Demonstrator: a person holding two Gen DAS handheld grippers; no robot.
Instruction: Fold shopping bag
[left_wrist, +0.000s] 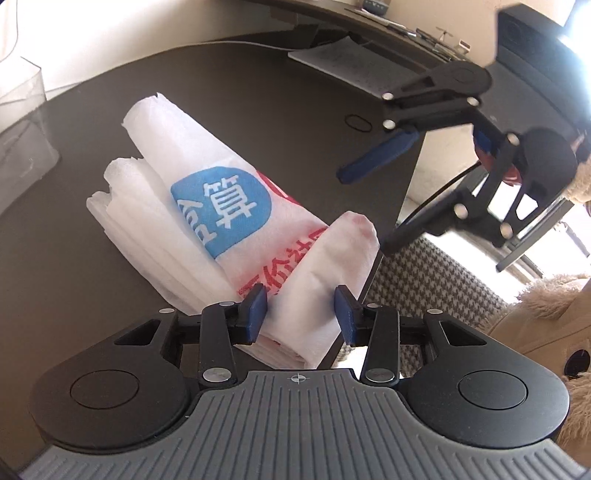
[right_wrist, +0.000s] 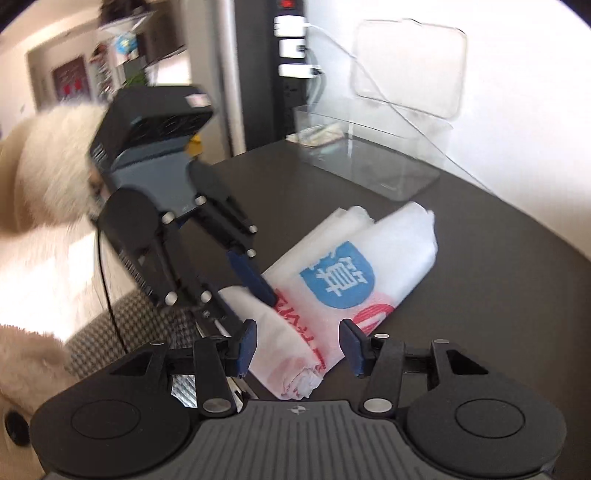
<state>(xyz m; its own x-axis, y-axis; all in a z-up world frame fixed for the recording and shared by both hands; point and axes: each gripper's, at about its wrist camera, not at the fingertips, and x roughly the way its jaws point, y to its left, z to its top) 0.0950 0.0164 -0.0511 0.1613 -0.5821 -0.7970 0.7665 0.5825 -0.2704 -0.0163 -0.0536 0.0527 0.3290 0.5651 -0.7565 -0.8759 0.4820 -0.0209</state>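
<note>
Dark brown and matte, the worktop (left_wrist: 258, 92) carries everything here, with a clear plastic box (right_wrist: 388, 147) standing toward its far edge by the wall. Next in size is the shopping bag (left_wrist: 192, 206) — white, thin non-woven fabric with a blue badge and red lettering — already gathered into a thick, loosely folded bundle that lies across the near edge of the worktop, one end lapping just over it. It looks light, soft and floppy; the layers would likely spring apart or slide on each other, so a pinch across all layers at a folded end or along the outer crease seems the safest hold, not a single loose flap. The left tool (left_wrist: 299, 314) stands partly open, its blue pads either side of the near end of the bundle without pressing on it. The right tool (right_wrist: 297, 343) is likewise partly open, straddling the bundle's near end and gripping nothing. Smallest, a thin dark ring (left_wrist: 357, 122) lies beyond the bag.
</note>
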